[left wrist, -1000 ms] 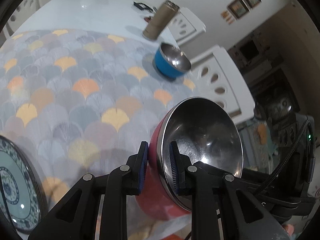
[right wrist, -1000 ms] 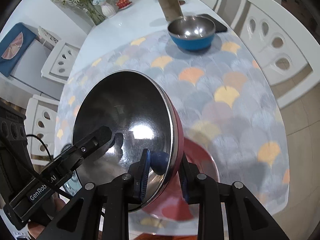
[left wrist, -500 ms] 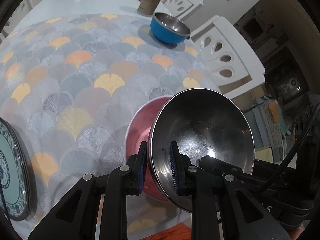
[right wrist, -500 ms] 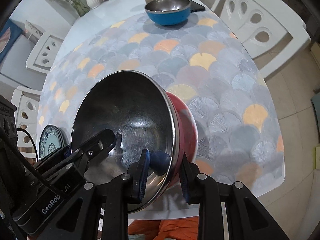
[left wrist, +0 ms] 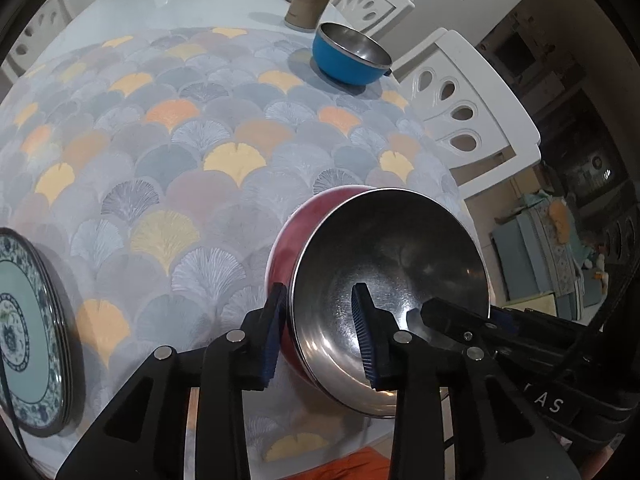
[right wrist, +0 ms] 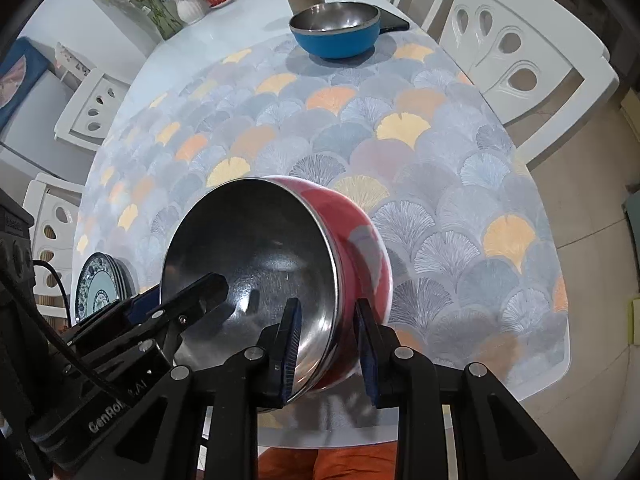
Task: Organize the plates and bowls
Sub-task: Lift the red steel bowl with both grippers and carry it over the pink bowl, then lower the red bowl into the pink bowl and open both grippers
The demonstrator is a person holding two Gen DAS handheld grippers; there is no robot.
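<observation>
The red bowl (left wrist: 320, 240) sits tipped near the table (left wrist: 160, 128) edge. The left hand-held gripper (left wrist: 320, 332) and right hand-held gripper (right wrist: 326, 344) are both open wide, each with one finger inside the rim and one outside. Pull both back slowly so the bowl doesn't roll, and maybe move it to the blue bowl (right wrist: 338, 32).

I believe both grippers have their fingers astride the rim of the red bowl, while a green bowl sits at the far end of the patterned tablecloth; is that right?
Not quite: the far bowl is blue, not green, as the right wrist view shows. The rest holds: the left gripper and right gripper each have fingers astride the rim of the red bowl, and the far bowl sits on the patterned tablecloth.
</observation>
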